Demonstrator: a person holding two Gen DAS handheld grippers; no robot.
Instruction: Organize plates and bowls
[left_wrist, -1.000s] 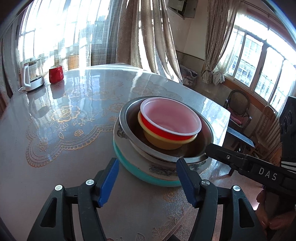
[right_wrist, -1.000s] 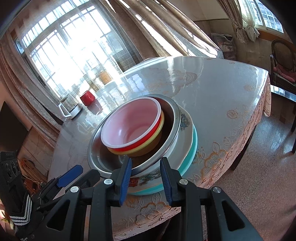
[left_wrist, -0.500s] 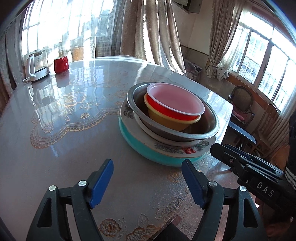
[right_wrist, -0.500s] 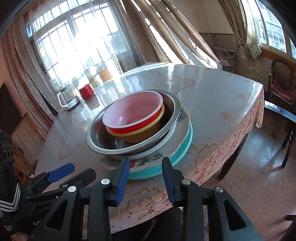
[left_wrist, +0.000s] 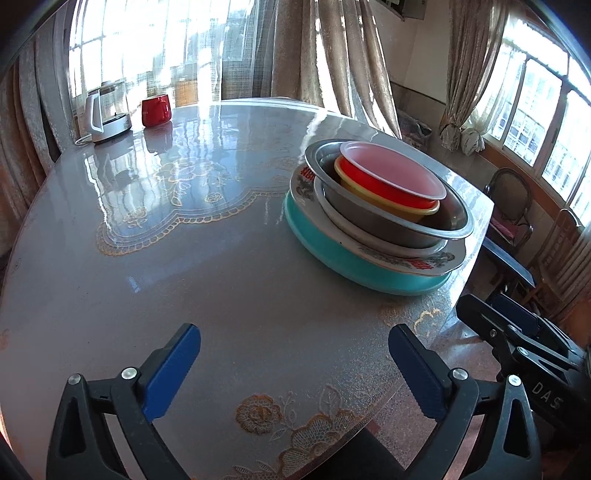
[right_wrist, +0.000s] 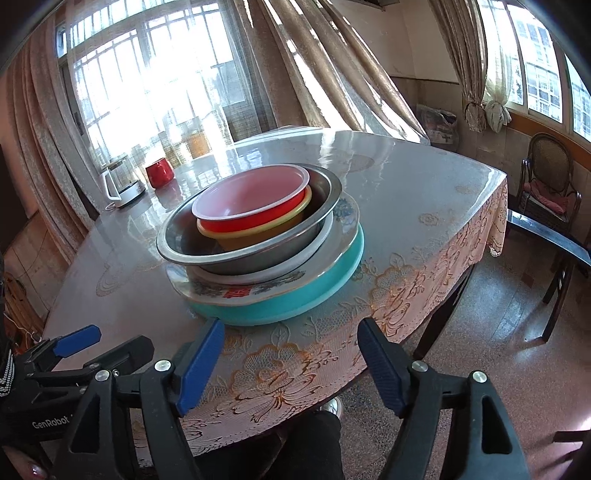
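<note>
Teal plate stack sits near the table edge.

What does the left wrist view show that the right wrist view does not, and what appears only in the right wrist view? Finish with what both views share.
Only the left wrist view shows the scalloped lace pattern under the table's glossy cover, and the right gripper from the side.

Only the right wrist view shows the tablecloth's hanging edge, the person's shoe on the floor, and the left gripper from the side.

Both show the stack: red bowl, yellow bowl, metal basin, patterned plate, teal tray; also the kettle and red mug.
</note>
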